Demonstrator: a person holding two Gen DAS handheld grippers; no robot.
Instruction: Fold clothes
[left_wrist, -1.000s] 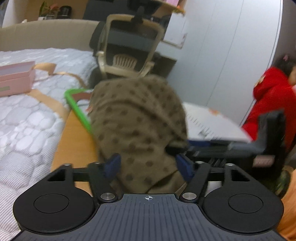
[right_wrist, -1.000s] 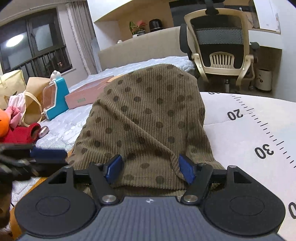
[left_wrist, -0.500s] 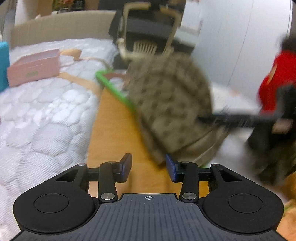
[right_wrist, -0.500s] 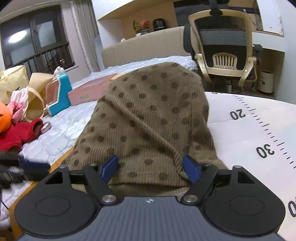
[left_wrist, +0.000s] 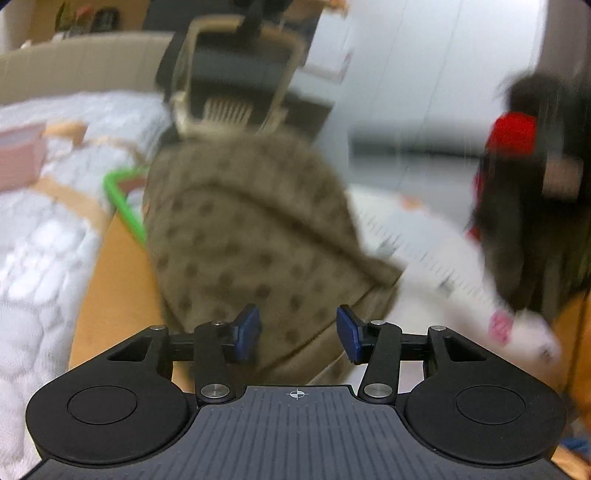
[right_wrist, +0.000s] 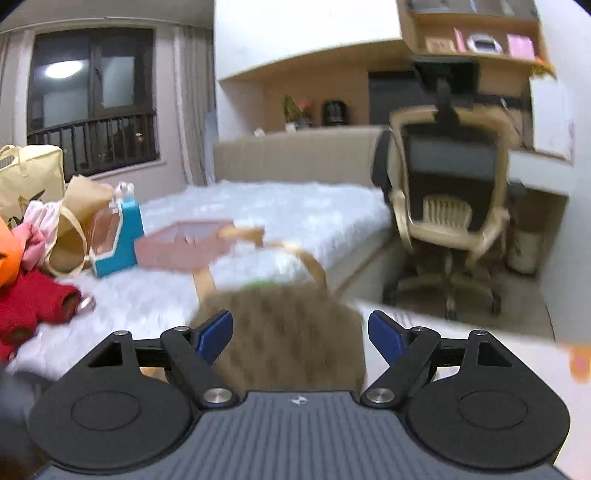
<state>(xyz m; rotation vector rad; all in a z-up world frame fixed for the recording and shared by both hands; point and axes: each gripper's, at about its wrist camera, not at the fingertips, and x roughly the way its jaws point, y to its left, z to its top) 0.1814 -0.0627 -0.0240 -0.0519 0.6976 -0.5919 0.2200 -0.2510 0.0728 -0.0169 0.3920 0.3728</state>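
A brown polka-dot corduroy garment (left_wrist: 251, 240) lies bunched on the table, partly on a white mat with ruler marks (left_wrist: 424, 258); both views are motion-blurred. My left gripper (left_wrist: 297, 332) hovers just short of the garment's near edge, open, with nothing pinched between its blue pads (left_wrist: 247, 332). In the right wrist view the same garment (right_wrist: 288, 332) sits low between the widely spread fingers of my right gripper (right_wrist: 299, 336), which is open. I cannot tell whether either gripper touches the cloth.
A green-edged board (left_wrist: 125, 206) lies on the wooden table (left_wrist: 114, 295) behind the garment. A person in red (left_wrist: 513, 136) is at the right. Beyond stand an office chair (right_wrist: 443, 184) and a bed (right_wrist: 258, 206) with a pink box (right_wrist: 181, 247) and red clothing (right_wrist: 33, 306).
The right wrist view has tilted up and the garment has dropped from filling it to low between the fingers. The left gripper narrowed, swung left, then came back to face the garment.
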